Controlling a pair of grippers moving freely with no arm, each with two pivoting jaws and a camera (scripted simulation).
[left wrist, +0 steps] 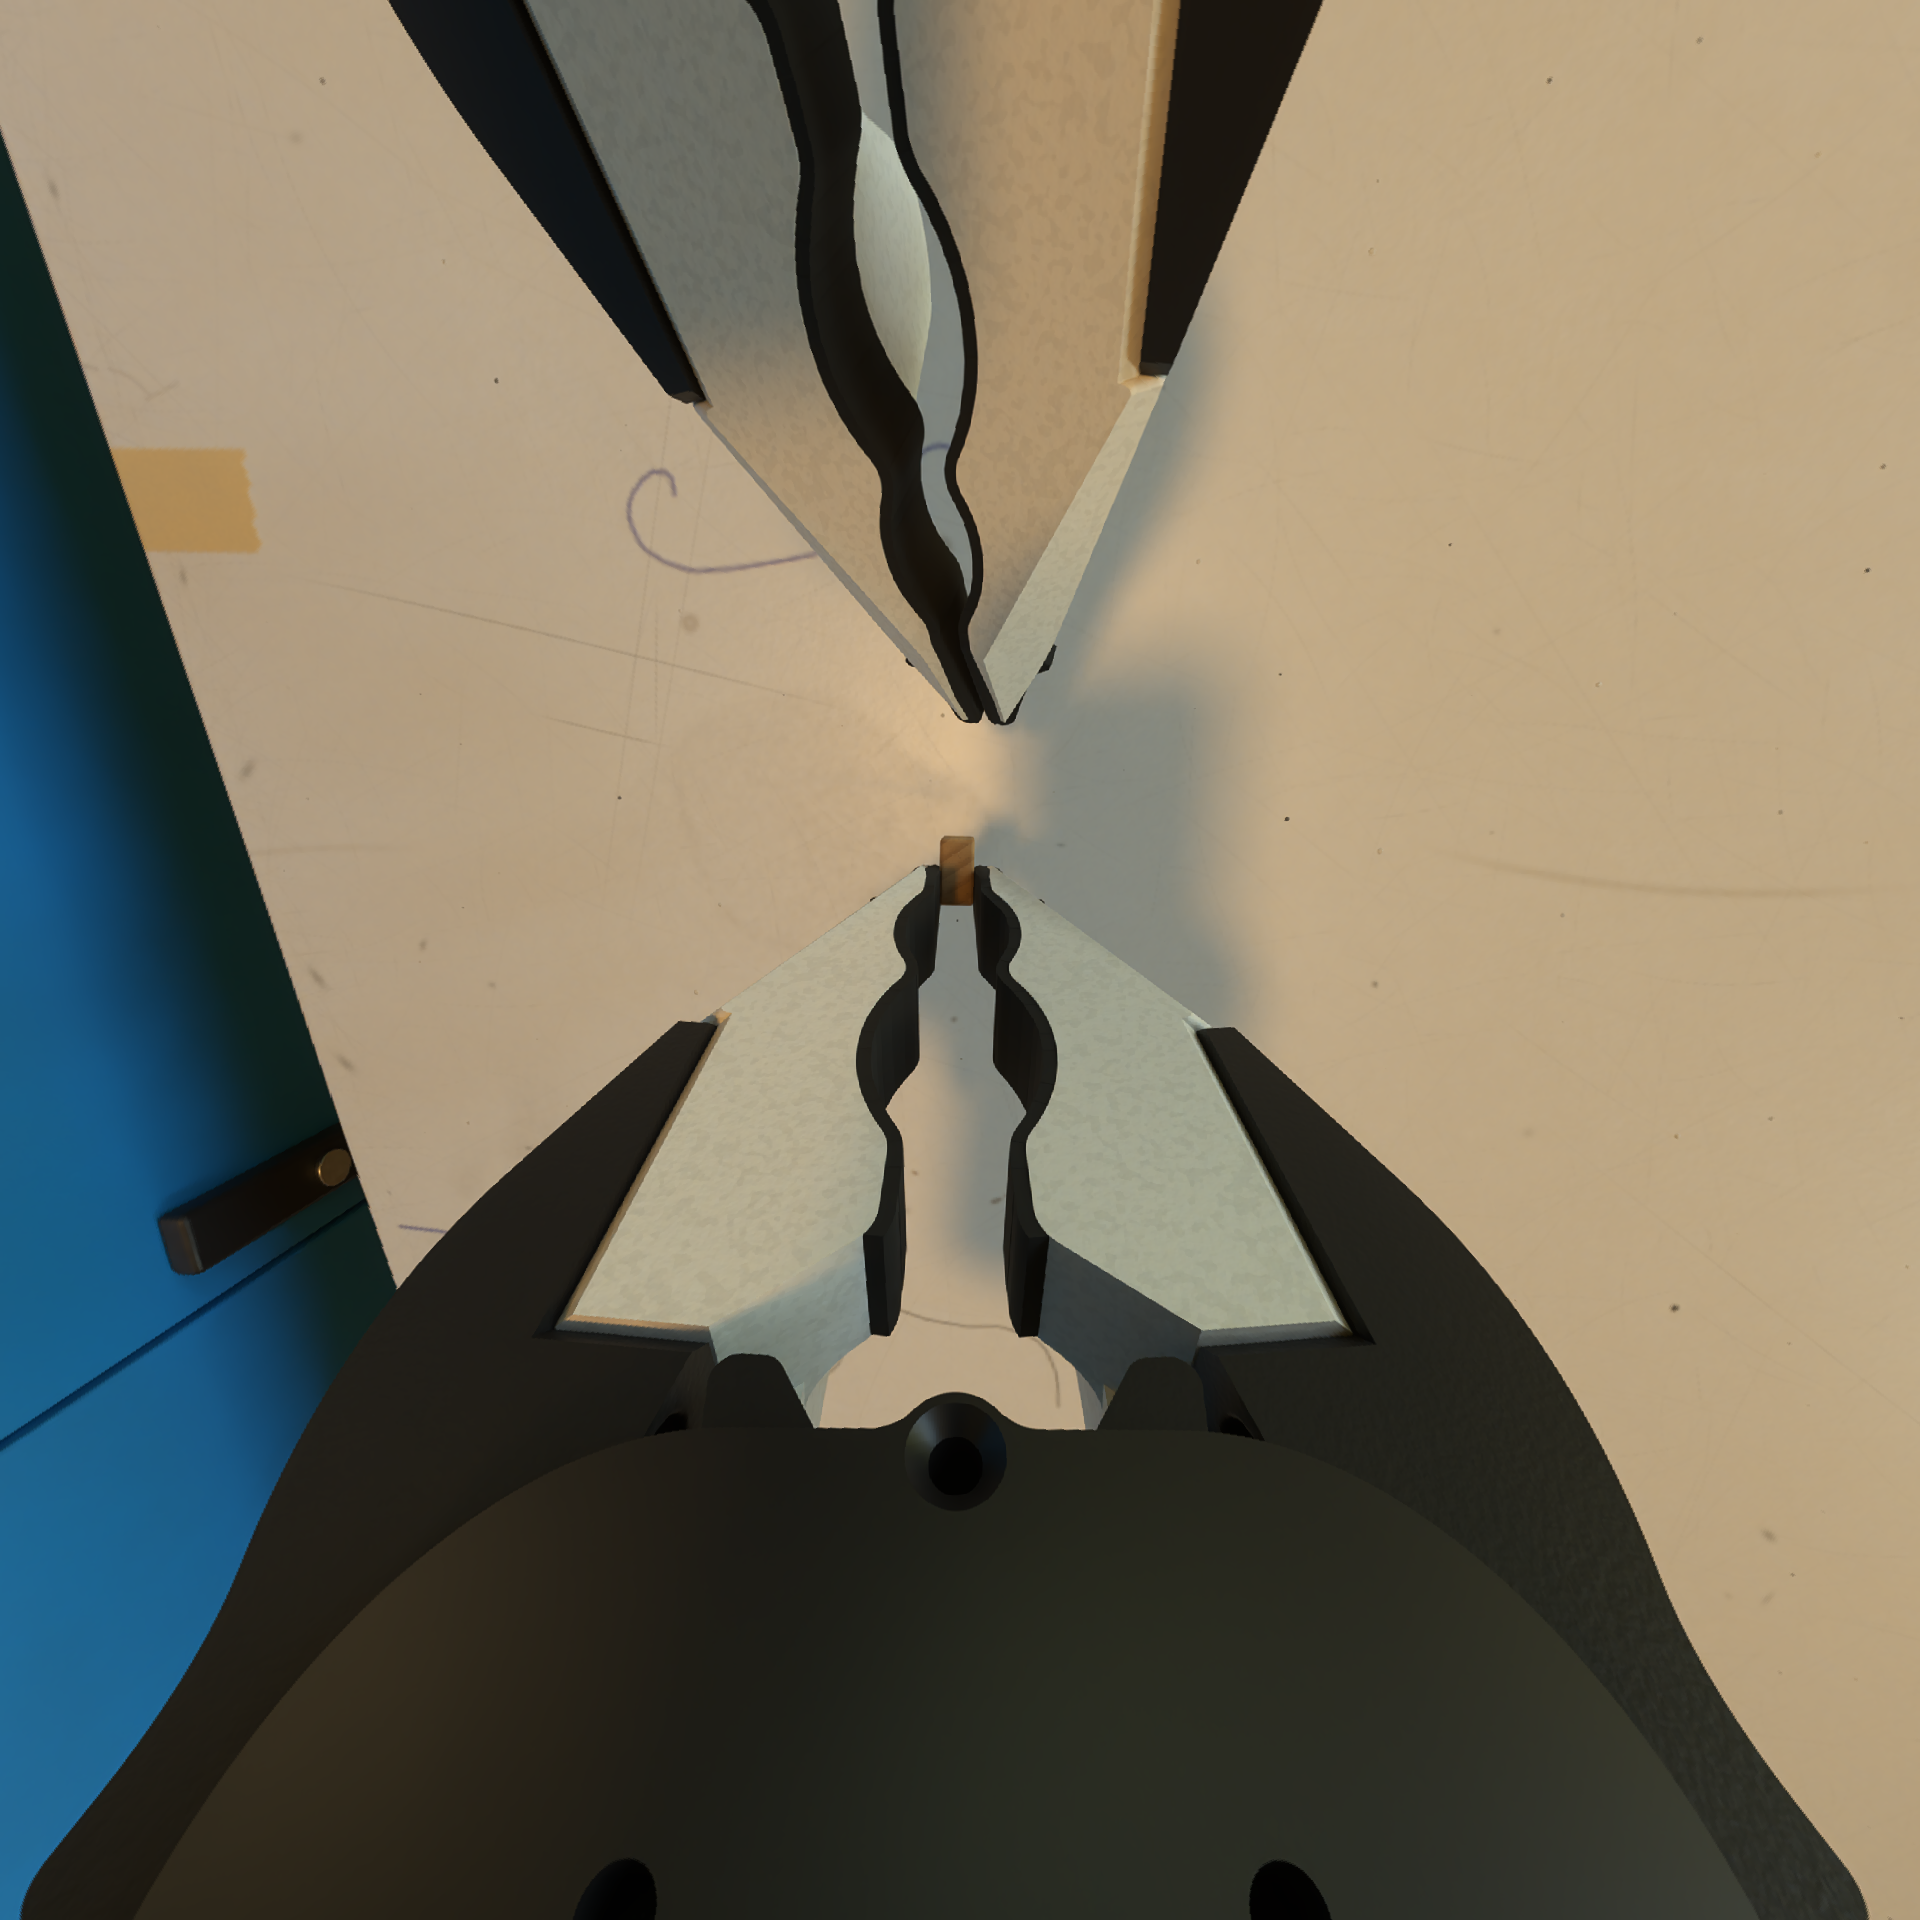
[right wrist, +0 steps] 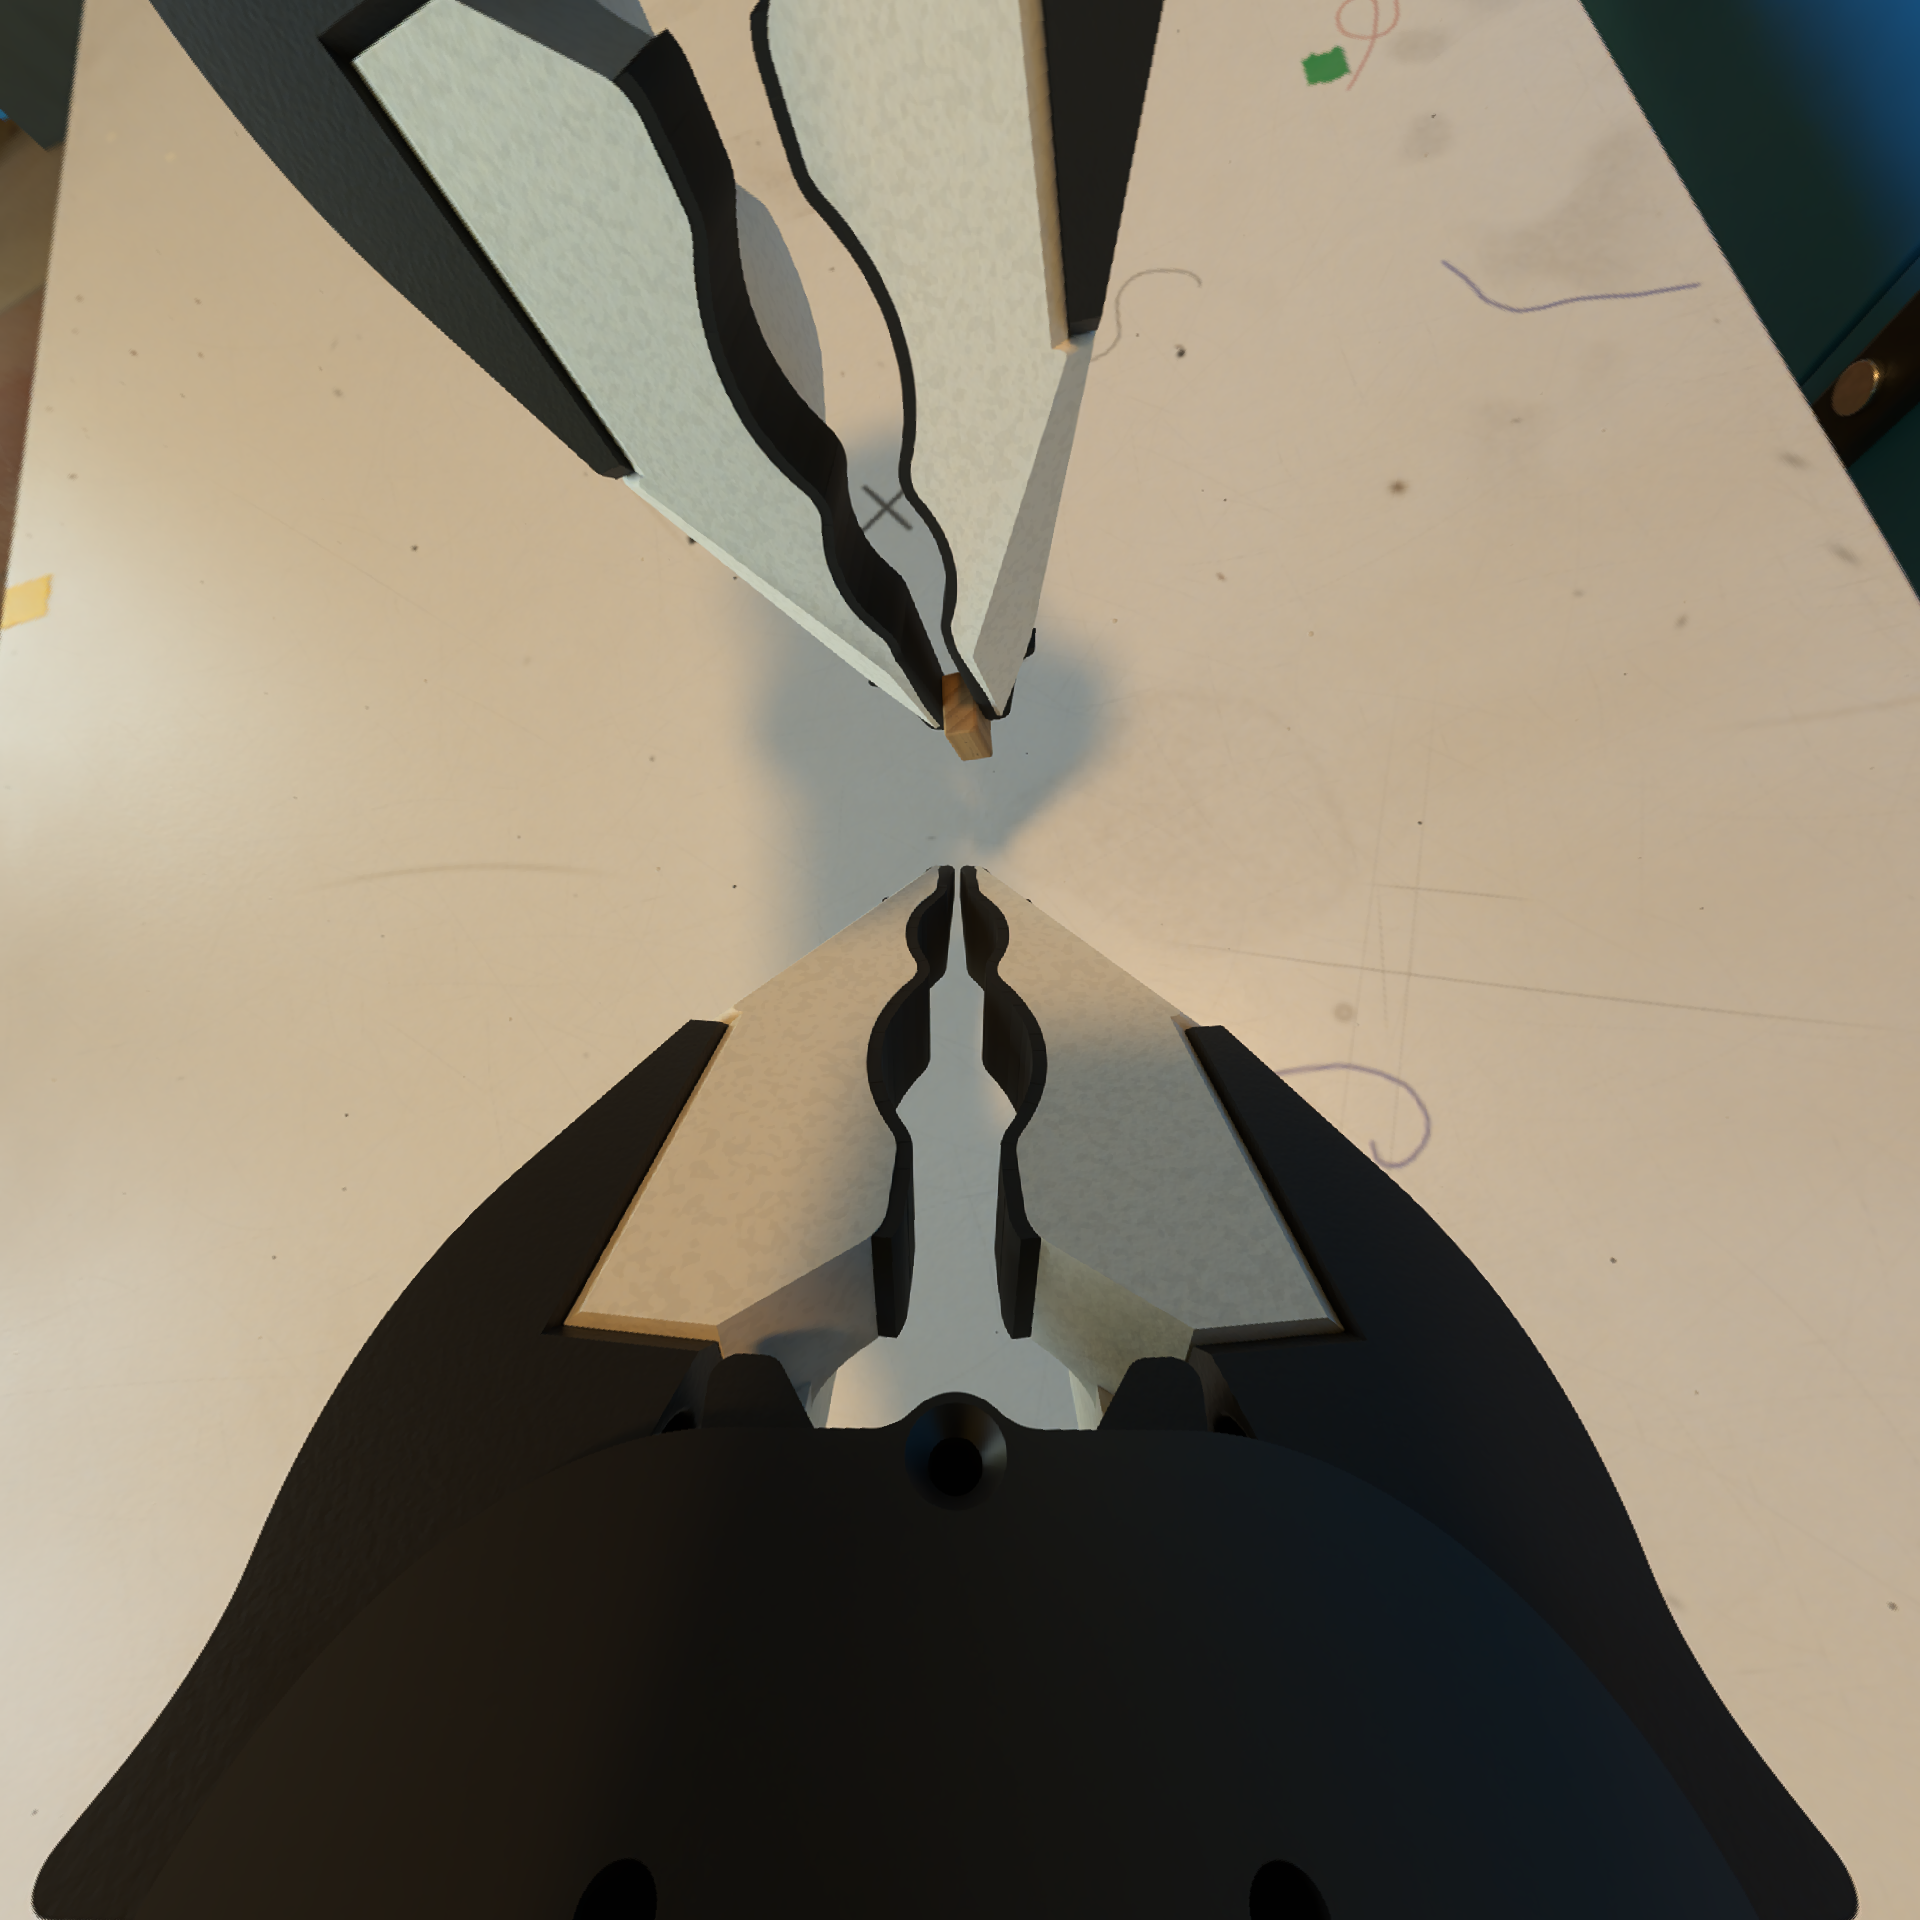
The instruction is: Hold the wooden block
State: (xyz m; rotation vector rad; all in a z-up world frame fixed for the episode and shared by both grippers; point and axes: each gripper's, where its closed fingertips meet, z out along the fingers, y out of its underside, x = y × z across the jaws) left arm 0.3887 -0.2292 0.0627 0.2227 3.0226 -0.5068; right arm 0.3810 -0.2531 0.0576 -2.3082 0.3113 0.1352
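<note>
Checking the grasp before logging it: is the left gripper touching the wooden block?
Touching. In the left wrist view the left gripper has both fingertips closed against the sides of the wooden block.

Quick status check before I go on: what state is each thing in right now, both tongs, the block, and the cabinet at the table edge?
Left tongs: shut on the wooden block, at the tips.
Wooden block: gripped, one end sticking out past the tips, off the table.
Right tongs: shut, holding nothing, tips facing the block with a gap between.
Blue cabinet: closed.
</note>
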